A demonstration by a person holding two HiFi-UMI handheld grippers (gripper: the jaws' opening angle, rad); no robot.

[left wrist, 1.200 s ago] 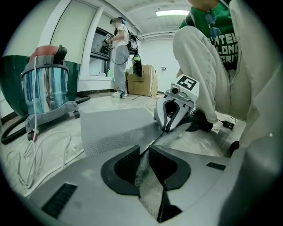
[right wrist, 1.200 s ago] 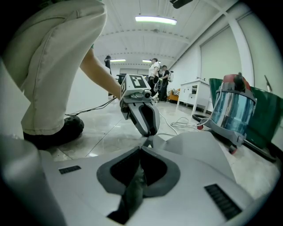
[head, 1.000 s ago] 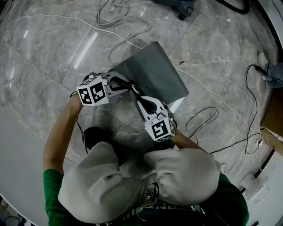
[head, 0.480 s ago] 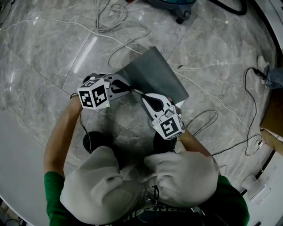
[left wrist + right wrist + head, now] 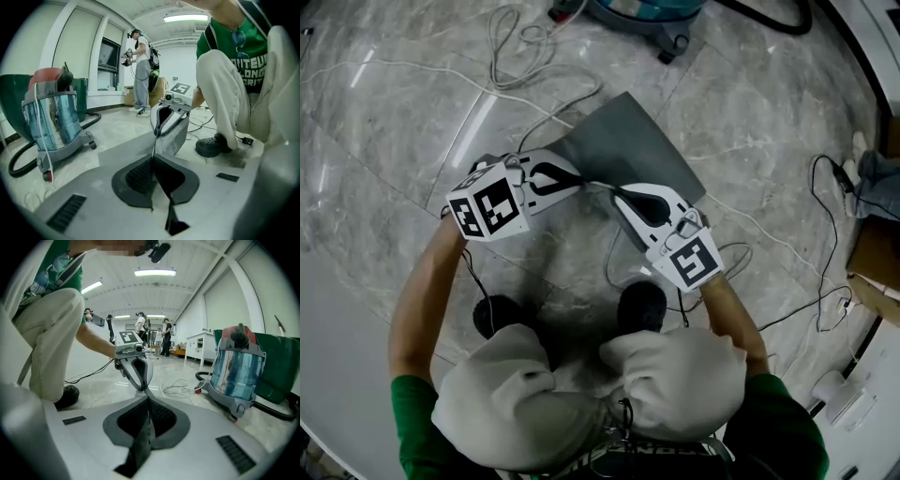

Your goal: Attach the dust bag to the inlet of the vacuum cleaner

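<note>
Head view: forearms reach forward; left tongs (image 5: 579,182), right tongs (image 5: 617,195) both clamped on dust bag (image 5: 630,142) edge, tips converging.

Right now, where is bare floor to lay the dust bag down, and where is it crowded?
Bare marble floor lies left of the dust bag, below the white cable coils. Another free patch sits right of the bag, short of the black cable. Crowded: around the vacuum cleaner at top, and the cable loop beside the right forearm.

Grey marble floor (image 5: 384,141), white cables (image 5: 516,42) strewn; ceiling strip light (image 5: 155,273) lit; tall window (image 5: 108,55), white walls (image 5: 225,305).
</note>
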